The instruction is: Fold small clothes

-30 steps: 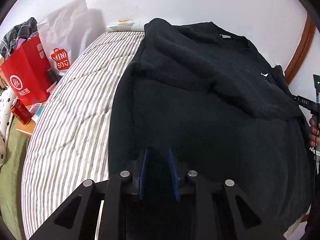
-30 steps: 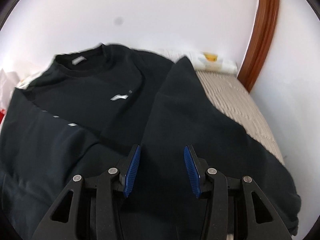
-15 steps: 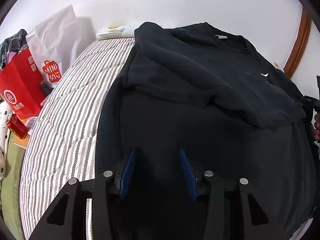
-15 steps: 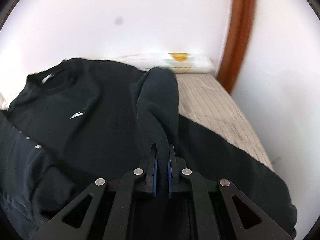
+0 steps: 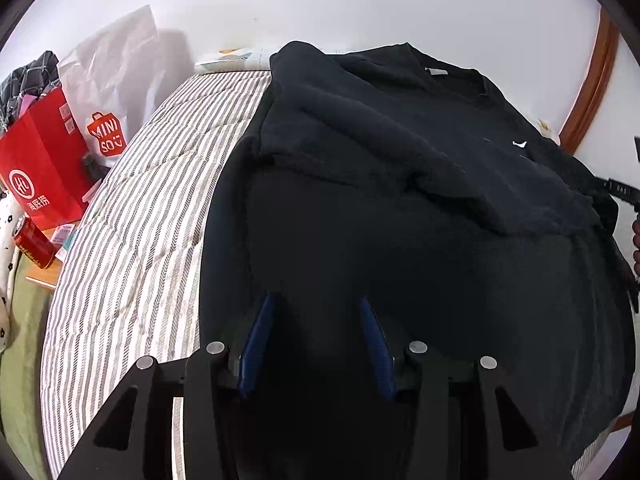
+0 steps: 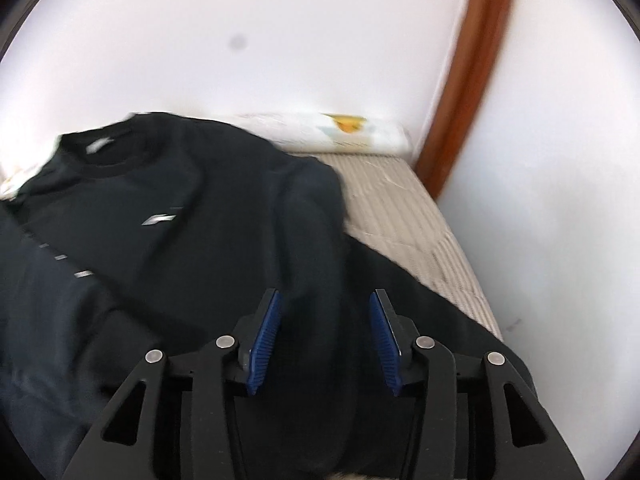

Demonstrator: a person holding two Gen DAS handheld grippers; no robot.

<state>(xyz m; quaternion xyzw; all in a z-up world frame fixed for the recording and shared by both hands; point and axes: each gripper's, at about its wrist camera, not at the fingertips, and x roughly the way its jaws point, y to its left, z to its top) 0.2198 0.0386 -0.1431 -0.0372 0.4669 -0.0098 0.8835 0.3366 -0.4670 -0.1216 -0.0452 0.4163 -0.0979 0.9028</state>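
Change shows first at the left gripper [image 5: 316, 340]: a second ago its blue pads were nearly together over the black long-sleeved sweatshirt [image 5: 400, 200], and now the jaws stand spread above the dark cloth, pinching nothing. The sweatshirt lies front-up on the grey-and-white striped bed [image 5: 132, 248], its left sleeve folded across the chest in all three moments. The right gripper [image 6: 324, 340] differs more. A second ago it stood spread, half a second ago its pads were pressed together on a fold of the right sleeve, and its jaws have just been opening again; the sleeve now lies across the body between the parted pads, no pad pressing on it. This view is blurred.

Going left to right in the left wrist view: a red paper bag [image 5: 36, 168] bears a white round logo with characters too small to read; a red drinks can [image 5: 34, 242] stands below it; a white bag [image 5: 112, 92] reads "MINI SO" on a red shopping-bag mark. The sweatshirt has a white neck label [image 5: 436, 71] and a small white chest logo [image 5: 520, 144], neither legible. At the far right edge a hand [image 5: 636, 240] is partly seen.
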